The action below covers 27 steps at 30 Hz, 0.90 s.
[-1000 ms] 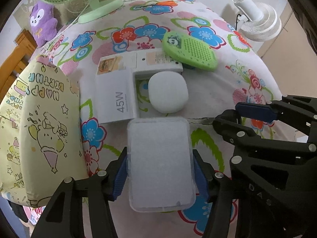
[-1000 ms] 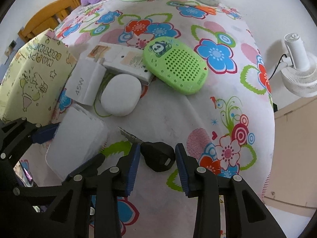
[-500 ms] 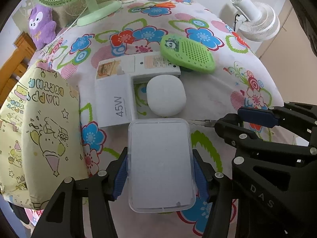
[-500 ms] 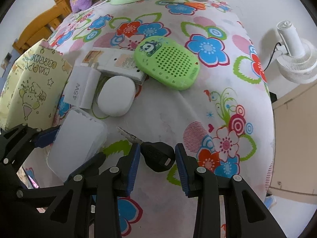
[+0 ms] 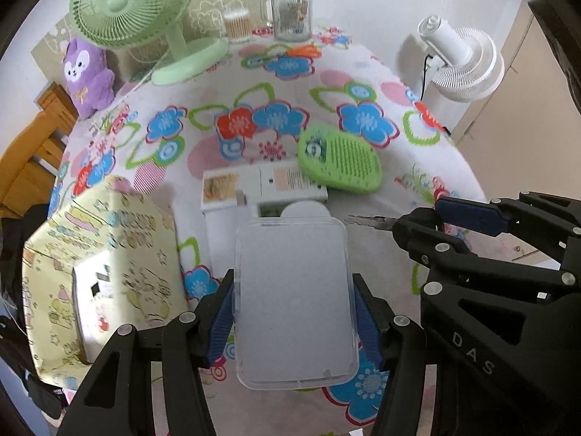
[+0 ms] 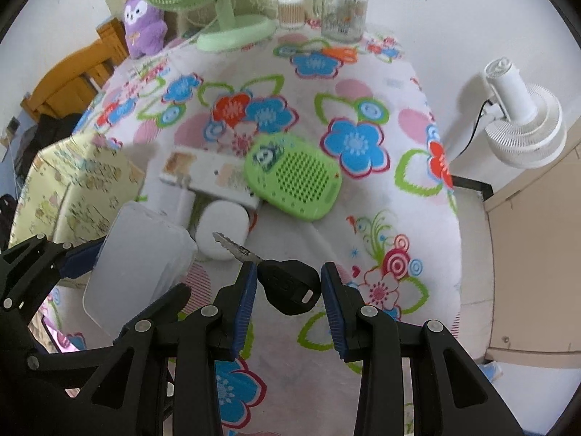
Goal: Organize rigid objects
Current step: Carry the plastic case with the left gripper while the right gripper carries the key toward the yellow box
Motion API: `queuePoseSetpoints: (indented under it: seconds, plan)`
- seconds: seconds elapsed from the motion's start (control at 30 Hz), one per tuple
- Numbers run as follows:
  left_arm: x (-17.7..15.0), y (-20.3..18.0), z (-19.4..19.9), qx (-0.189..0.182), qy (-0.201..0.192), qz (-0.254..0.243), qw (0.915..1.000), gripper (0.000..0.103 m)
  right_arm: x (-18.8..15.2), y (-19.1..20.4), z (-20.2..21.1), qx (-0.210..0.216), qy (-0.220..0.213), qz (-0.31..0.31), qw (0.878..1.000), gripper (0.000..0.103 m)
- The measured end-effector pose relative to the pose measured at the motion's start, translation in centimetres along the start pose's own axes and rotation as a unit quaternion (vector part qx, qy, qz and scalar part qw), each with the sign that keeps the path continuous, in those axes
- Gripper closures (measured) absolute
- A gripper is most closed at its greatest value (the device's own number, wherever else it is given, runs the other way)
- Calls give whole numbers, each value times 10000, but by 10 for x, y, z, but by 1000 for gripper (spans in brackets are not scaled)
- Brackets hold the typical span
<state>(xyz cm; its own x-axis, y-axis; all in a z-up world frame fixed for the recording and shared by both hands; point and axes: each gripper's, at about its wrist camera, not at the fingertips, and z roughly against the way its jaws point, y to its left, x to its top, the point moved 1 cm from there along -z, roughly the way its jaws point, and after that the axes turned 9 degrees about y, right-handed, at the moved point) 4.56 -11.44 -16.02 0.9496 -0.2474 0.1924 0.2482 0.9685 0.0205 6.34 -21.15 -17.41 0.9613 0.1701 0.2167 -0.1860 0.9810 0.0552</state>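
**Both tools loaded above the tabletop: box in the left, key in the right**

- Left tool [image 5: 292,303]: fingers closed onto the long sides of a frosted clear plastic box [image 5: 294,299], lid face up. Box appears lifted clear of the floral tabletop [image 5: 366,83], roughly level.
- Right tool [image 6: 288,289]: fingers narrowed around the black head of a key [image 6: 288,285]; metal blade juts forward and left toward the box. Left pad touches the head; contact on the right pad is not fully clear, so grip looks light.
- Below and ahead: white rounded case [image 6: 223,229], white 45W charger box [image 5: 227,230], long white carton [image 5: 263,185], green panda speaker [image 5: 339,163]. Yellow birthday gift bag [image 5: 98,265] stands at left, open top, a white box visible inside.

Judgement on the step: carrying both items toward a resting place, likely the bag or the row of white boxes.

- Keep the plastic box level; its smooth walls could slide between the pads.
- Avoid swinging the key; a small head can pivot.
- Keep the tools apart; the blade tip is near the box.
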Motion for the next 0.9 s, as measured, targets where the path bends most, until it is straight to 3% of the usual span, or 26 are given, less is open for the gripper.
queuePoseSetpoints:
  seconds: [0.9]
  plan:
    - [12, 29, 76, -88, -612, -35, 9981, 42, 19, 26, 85, -100, -681, -337, 9971, 64]
